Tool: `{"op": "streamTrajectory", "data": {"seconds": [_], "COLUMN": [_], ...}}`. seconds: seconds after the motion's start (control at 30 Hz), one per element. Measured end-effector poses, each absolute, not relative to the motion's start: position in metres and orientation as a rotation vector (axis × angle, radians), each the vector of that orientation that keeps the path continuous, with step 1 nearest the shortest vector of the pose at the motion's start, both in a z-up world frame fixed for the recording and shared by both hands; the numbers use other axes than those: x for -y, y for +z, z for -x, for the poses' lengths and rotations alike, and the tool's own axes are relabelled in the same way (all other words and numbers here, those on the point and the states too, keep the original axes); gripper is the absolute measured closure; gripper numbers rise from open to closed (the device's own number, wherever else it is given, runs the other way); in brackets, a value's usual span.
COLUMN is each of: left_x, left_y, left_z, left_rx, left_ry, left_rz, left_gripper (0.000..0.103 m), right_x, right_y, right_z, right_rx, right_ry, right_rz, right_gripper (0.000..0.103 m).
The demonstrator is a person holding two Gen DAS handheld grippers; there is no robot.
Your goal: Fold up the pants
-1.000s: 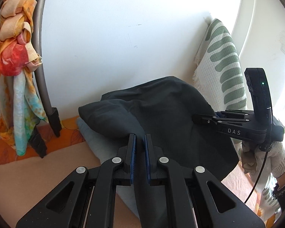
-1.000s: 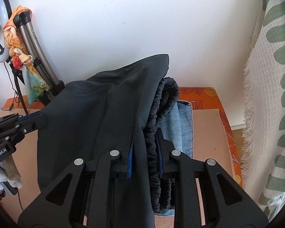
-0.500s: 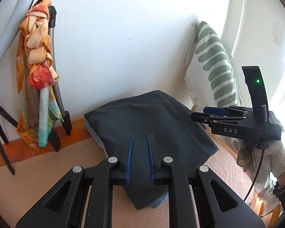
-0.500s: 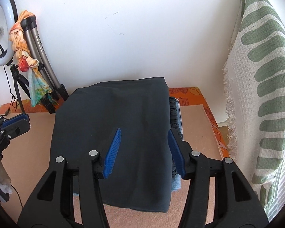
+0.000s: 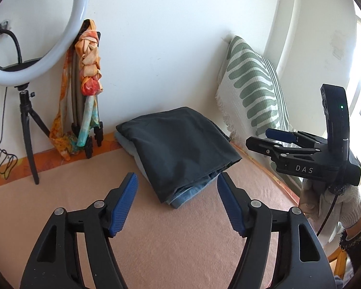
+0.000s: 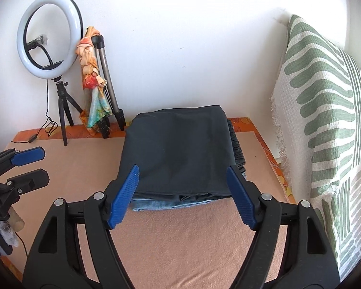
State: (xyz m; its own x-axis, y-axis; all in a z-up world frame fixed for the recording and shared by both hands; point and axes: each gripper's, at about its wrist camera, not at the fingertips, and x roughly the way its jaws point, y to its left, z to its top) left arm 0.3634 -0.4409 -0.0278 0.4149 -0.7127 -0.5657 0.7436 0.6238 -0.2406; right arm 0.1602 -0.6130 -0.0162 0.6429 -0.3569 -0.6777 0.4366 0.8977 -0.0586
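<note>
The dark pants (image 5: 180,144) lie folded in a flat rectangle on top of folded blue jeans (image 5: 192,192) at the back of the pink mat; they also show in the right wrist view (image 6: 180,151), with the jeans (image 6: 170,204) peeking out below. My left gripper (image 5: 178,187) is open and empty, just short of the pile's near corner. My right gripper (image 6: 183,180) is open and empty, above the pile's front edge. The right gripper also shows at the right of the left wrist view (image 5: 264,137), and the left gripper at the left of the right wrist view (image 6: 41,163).
A ring light (image 6: 49,33) on a small tripod stands at the back left, beside folded tripod legs with a colourful scarf (image 6: 91,72). A green-patterned white throw (image 6: 325,120) hangs along the right side. The white wall is close behind the pile. Pink mat (image 6: 180,240) lies in front.
Both grippers let go of the dark pants, opened wide and drew back. The pants, held up a second ago, now lie flat on the jeans.
</note>
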Motion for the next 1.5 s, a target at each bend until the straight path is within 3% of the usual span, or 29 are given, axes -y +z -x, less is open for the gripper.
{"op": "streamTrajectory", "data": {"seconds": [0.33, 0.57, 1.5], "left_x": [0.391, 0.36, 0.34], "left_y": [-0.023, -0.03, -0.064], "left_z": [-0.308, -0.279, -0.258], "left_rx": [-0.685, -0.693, -0.672], "left_ry": [-0.847, -0.83, -0.752], "left_rz": [-0.074, -0.051, -0.081], "left_gripper": [0.025, 0.022, 0.021], "right_x": [0.538, 0.5, 0.474], "right_y": [-0.007, -0.013, -0.059], "right_z": [-0.114, -0.091, -0.073], "right_rx": [-0.7, -0.681, -0.678], "right_ry": [-0.459, -0.461, -0.497], "right_rz": [-0.117, -0.108, -0.133], "right_gripper": [0.008, 0.004, 0.004]}}
